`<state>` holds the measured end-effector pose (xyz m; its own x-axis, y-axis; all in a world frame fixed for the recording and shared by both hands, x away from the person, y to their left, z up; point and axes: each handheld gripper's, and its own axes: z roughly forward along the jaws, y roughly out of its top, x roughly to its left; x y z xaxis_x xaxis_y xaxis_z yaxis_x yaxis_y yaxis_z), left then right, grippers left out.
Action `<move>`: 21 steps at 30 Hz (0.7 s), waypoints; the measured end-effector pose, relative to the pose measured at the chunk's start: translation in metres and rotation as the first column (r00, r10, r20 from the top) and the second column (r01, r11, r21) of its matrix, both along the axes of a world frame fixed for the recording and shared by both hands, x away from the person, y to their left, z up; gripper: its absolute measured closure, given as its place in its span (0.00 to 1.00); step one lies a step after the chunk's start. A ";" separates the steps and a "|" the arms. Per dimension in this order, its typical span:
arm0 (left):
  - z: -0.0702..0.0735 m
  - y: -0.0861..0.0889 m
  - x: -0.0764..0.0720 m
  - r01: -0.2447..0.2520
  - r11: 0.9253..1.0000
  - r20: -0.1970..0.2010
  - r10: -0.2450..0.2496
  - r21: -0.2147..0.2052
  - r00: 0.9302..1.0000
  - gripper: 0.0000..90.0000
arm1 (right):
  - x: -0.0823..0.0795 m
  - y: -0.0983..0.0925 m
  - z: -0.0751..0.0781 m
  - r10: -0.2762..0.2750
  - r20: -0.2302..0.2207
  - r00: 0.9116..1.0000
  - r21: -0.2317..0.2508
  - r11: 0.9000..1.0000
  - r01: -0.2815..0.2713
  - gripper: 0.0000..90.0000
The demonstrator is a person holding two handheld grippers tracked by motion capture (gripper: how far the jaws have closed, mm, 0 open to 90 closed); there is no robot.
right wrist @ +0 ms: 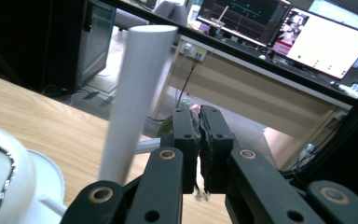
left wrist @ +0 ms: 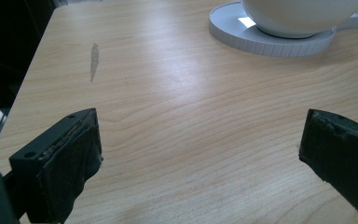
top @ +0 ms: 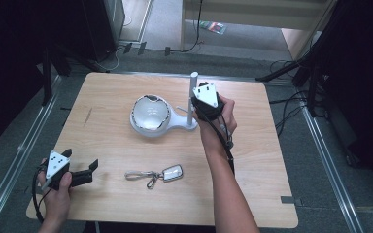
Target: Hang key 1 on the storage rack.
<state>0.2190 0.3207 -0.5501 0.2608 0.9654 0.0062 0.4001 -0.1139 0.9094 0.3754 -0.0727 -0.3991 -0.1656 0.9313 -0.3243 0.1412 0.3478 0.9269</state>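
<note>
The glossy white round bowl [top: 150,112] is sitting on its white stand [top: 175,125] mid-counter [top: 107,136], and honestly I can't make out anything inside through the glare. Right claw [right wrist: 199,140] is pinching shut on nothing, right beside the white upright post [top: 192,97]. Left claw [left wrist: 200,154] is hanging wide open over bare wood, near the silver keyring [top: 154,174].

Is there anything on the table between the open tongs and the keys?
No, nothing visible. The left tongs sit open near the table's left front corner, and the keychain lies to their right with only bare wood between. The white stand with the bowl is farther back, out of that path.
</note>
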 end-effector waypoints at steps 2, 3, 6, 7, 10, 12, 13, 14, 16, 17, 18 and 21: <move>0.000 0.000 0.000 0.001 1.000 0.000 -0.001 0.001 1.000 0.00 | 0.000 0.002 -0.002 0.005 -0.007 1.000 0.011 1.000 -0.005 0.97; 0.000 0.000 0.000 0.001 1.000 0.000 -0.001 0.001 1.000 0.00 | -0.001 0.002 -0.003 0.008 -0.010 1.000 0.017 1.000 -0.007 0.97; 0.000 0.000 0.000 0.001 1.000 0.000 -0.001 0.002 1.000 0.00 | -0.001 0.005 -0.006 0.017 -0.017 1.000 0.029 0.999 -0.016 0.97; 0.000 0.000 0.000 0.001 1.000 0.000 -0.001 0.002 1.000 0.00 | -0.001 0.005 -0.006 0.020 -0.020 1.000 0.036 0.999 -0.019 0.97; 0.000 0.000 0.000 0.002 1.000 0.000 -0.002 0.001 1.000 0.00 | -0.001 0.003 -0.008 0.040 -0.028 0.999 0.066 0.997 -0.038 0.95; 0.000 0.000 0.000 0.003 1.000 0.000 -0.003 0.001 1.000 0.00 | -0.002 0.001 -0.008 0.056 -0.026 0.998 0.095 0.994 -0.053 0.89; 0.000 0.000 0.000 0.002 1.000 0.000 -0.002 0.001 1.000 0.00 | -0.003 0.000 -0.007 0.067 -0.019 0.998 0.109 0.992 -0.065 0.86; 0.000 0.000 0.000 0.003 1.000 0.000 -0.003 0.001 1.000 0.00 | -0.004 -0.001 -0.007 0.070 -0.015 0.997 0.120 0.990 -0.068 0.84; 0.000 0.000 0.000 0.005 1.000 0.002 -0.005 0.004 1.000 0.00 | -0.006 -0.004 -0.004 0.079 -0.027 0.996 0.141 0.987 -0.075 0.82; 0.000 0.000 0.000 0.005 1.000 0.002 -0.005 0.003 1.000 0.00 | -0.007 -0.005 -0.003 0.087 -0.029 0.996 0.145 0.986 -0.082 0.81; 0.000 0.000 -0.001 0.005 1.000 0.003 -0.005 0.003 1.000 0.00 | -0.007 -0.007 -0.003 0.091 -0.031 0.995 0.145 0.986 -0.085 0.80; 0.000 0.000 -0.001 0.006 1.000 0.006 -0.006 -0.003 1.000 0.00 | -0.011 -0.011 -0.001 0.112 -0.037 0.993 0.162 0.981 -0.104 0.76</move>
<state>0.2182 0.3209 -0.5502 0.2667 0.9638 0.0053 0.3938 -0.1140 0.9121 0.3648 -0.0840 -0.3997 -0.2794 0.9464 -0.1623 0.1548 0.2112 0.9651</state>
